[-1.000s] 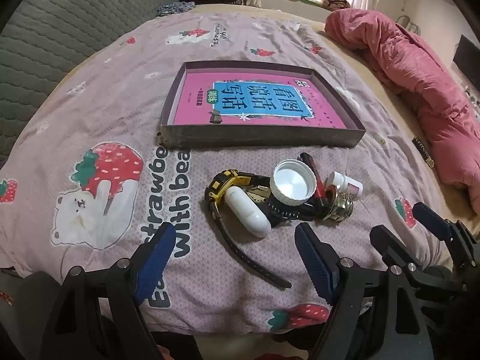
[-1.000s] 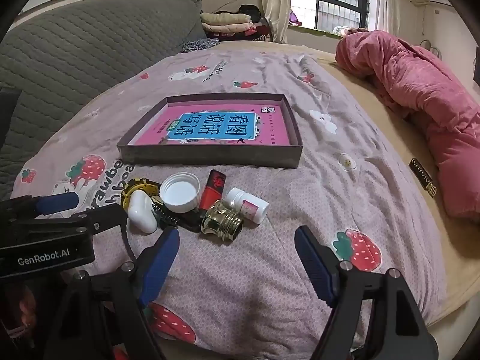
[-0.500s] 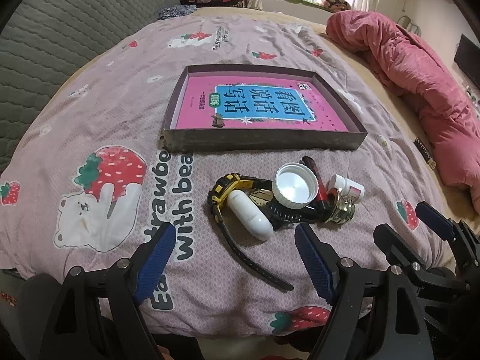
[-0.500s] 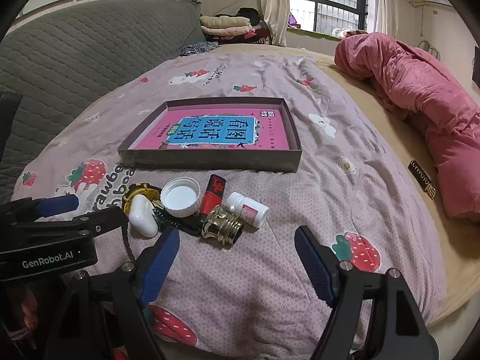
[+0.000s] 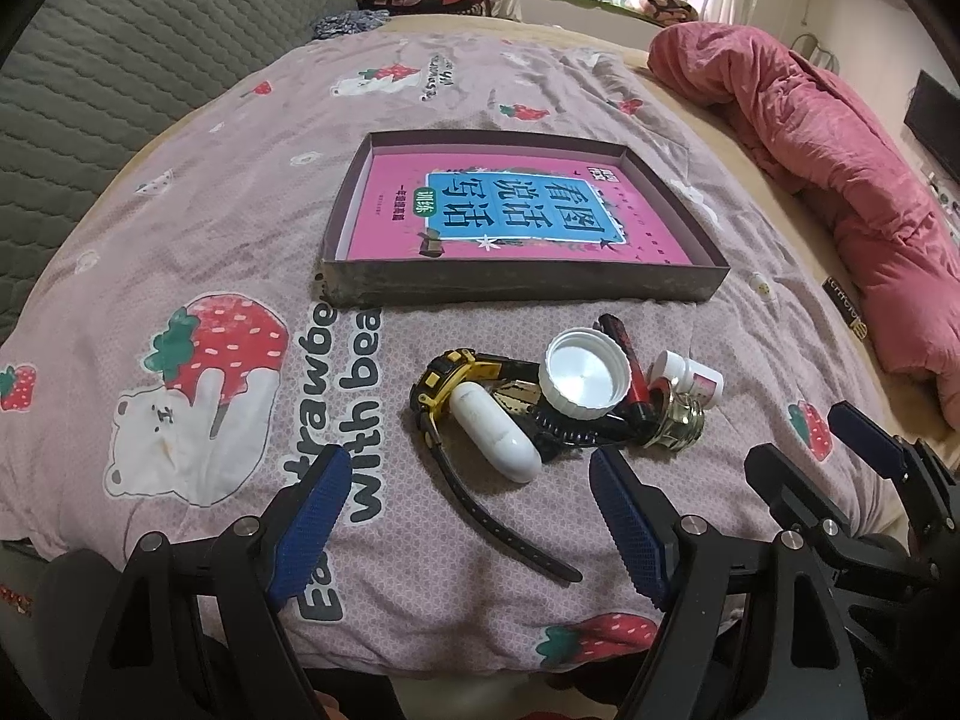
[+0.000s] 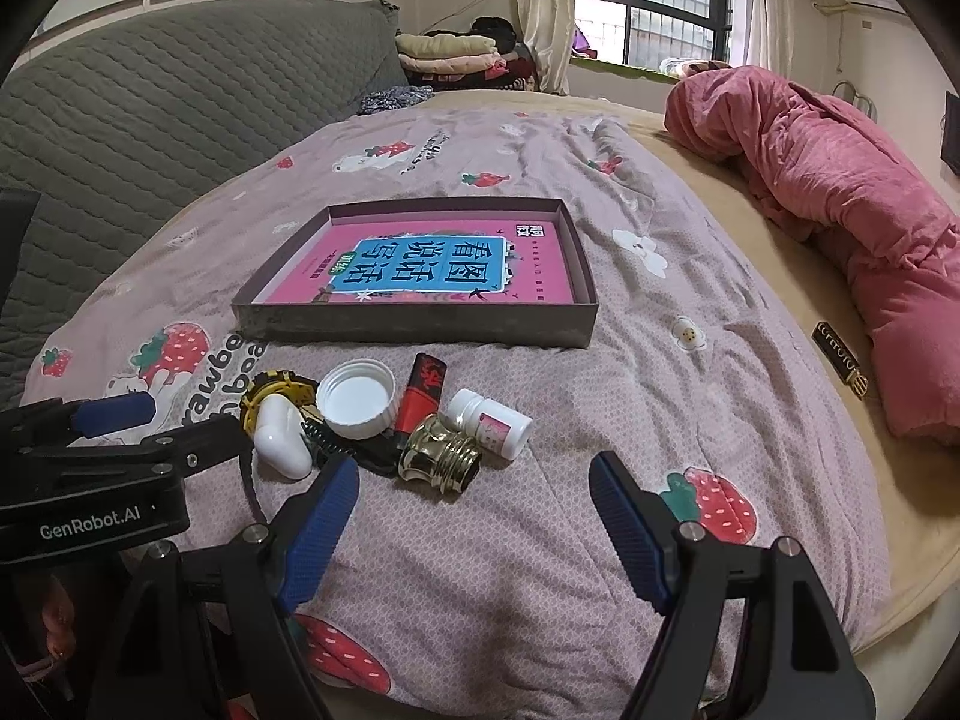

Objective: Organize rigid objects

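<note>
A pile of small objects lies on the bed in front of a shallow grey box (image 5: 516,291) (image 6: 414,327) that holds a pink book (image 5: 510,219). The pile has a white capsule case (image 5: 495,435) (image 6: 279,435), a yellow-black watch (image 5: 447,381), a white jar lid (image 5: 585,375) (image 6: 356,399), a red-black lighter (image 5: 627,360) (image 6: 423,390), a small white pill bottle (image 5: 690,375) (image 6: 492,423) and a gold metal cap (image 5: 675,426) (image 6: 441,462). My left gripper (image 5: 468,528) is open and empty just before the pile. My right gripper (image 6: 474,531) is open and empty, before the gold cap.
A pink quilt (image 6: 840,228) lies rolled along the bed's right side. A grey padded headboard (image 6: 150,114) rises at the left. Folded clothes (image 6: 456,57) are stacked at the far end by the window. The bed's edge is close beneath both grippers.
Both grippers have drawn back slightly and tilted up, so the pile and box sit a little lower and farther in view. Nothing on the bed has moved.
</note>
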Demonstrator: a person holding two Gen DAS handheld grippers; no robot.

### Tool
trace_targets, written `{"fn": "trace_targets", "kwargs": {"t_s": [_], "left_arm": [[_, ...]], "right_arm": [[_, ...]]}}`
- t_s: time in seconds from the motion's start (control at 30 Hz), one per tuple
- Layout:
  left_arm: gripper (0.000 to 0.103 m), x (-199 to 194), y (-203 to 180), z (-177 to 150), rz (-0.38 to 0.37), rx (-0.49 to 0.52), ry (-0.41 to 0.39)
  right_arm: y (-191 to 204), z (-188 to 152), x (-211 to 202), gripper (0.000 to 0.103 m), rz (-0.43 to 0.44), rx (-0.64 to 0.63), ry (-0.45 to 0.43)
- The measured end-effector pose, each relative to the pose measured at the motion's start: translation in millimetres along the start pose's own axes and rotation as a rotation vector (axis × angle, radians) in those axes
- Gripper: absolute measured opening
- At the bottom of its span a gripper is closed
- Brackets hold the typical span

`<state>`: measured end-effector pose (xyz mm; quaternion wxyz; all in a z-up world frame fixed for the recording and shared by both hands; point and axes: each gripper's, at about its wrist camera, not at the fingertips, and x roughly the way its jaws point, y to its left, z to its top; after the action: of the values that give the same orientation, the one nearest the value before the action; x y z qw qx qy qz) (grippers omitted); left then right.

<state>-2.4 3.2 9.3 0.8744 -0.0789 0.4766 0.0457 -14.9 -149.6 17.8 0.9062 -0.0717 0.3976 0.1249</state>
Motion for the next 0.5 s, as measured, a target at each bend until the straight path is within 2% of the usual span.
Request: {"fn": "trace_targets", "kwargs": {"t_s": [0.5], "left_arm": [[0.082,1.8,3.0,0.7,-0.007,-0.007,0.009]], "right_arm": [[-0.5,0.7,-0.4,0.078,0.001,0.014,0.0]]}}
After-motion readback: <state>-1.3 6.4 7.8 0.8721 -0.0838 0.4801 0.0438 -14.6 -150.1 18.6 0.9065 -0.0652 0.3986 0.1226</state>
